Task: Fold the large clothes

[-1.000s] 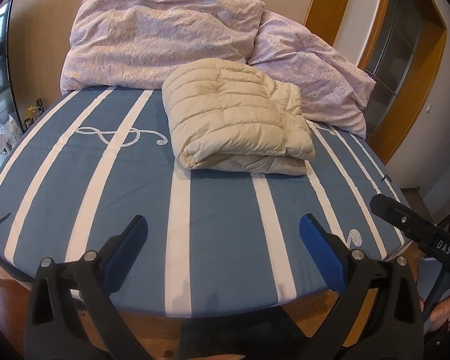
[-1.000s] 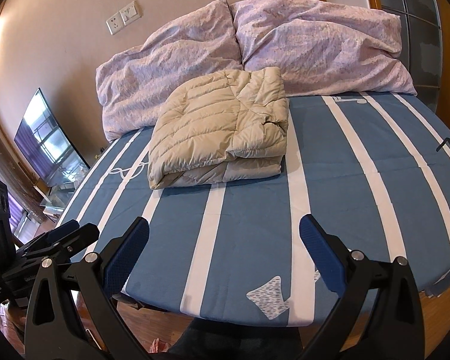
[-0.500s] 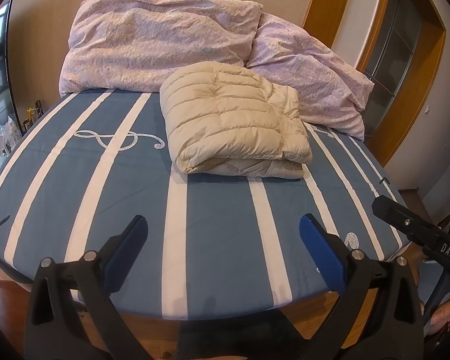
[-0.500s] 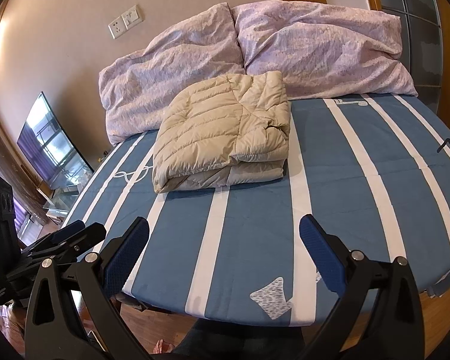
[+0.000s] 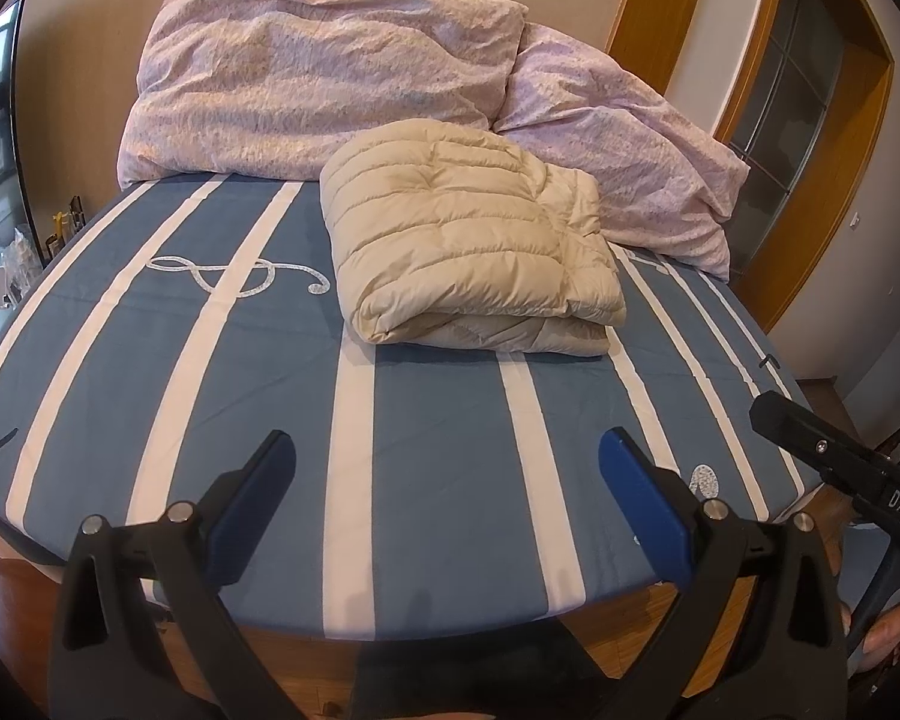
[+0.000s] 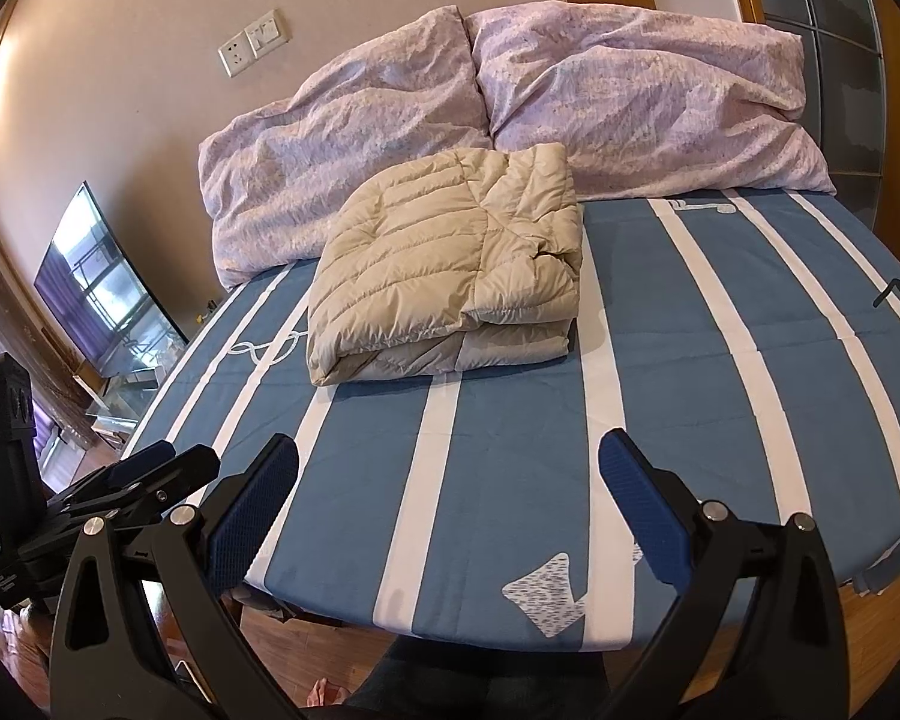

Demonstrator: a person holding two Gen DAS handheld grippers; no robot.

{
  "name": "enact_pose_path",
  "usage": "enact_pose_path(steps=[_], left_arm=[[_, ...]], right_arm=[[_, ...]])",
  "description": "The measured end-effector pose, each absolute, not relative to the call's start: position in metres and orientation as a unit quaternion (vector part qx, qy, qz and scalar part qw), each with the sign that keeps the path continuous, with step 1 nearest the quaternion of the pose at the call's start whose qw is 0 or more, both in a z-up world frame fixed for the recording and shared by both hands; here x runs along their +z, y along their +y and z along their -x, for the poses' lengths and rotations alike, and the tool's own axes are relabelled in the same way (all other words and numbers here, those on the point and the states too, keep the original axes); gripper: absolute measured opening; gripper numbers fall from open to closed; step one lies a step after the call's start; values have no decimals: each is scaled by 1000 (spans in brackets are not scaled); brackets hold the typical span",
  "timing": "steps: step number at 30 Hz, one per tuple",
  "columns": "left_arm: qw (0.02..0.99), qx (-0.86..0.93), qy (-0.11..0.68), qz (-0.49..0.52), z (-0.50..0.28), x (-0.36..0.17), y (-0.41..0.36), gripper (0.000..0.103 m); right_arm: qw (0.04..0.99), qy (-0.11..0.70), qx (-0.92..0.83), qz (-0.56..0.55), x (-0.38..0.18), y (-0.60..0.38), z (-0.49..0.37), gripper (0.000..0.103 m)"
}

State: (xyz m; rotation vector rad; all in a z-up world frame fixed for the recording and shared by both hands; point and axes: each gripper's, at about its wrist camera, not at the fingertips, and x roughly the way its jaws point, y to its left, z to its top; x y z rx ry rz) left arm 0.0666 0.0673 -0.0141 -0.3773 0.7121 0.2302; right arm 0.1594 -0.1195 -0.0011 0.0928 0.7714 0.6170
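Note:
A cream quilted puffer jacket [image 5: 474, 240] lies folded into a thick rectangle on the blue bed with white stripes [image 5: 258, 384], just in front of the pillows. The right wrist view shows the same folded jacket [image 6: 444, 276] from the other side. My left gripper [image 5: 447, 462] hovers open over the foot of the bed, well short of the jacket, nothing between its blue pads. My right gripper [image 6: 448, 462] is likewise open and empty near the bed's front edge. Each gripper appears at the edge of the other's view.
Two lilac pillows [image 5: 324, 72] lean against the headboard wall behind the jacket. A wood-framed door [image 5: 810, 120] stands at the right, a television [image 6: 102, 282] on a low stand at the left. The wooden bed frame [image 5: 450, 654] and floor lie below the grippers.
Both grippers have drawn back slightly and tilted down, so the bed and jacket sit a little higher in view. The jacket has not moved.

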Motion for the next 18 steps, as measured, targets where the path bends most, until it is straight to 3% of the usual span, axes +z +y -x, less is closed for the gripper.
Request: enact_pose_path(steps=[18], left_arm=[[914, 111, 345, 184, -67, -14, 67, 101]], right_arm=[[882, 368, 291, -44, -1, -117, -159, 102]])
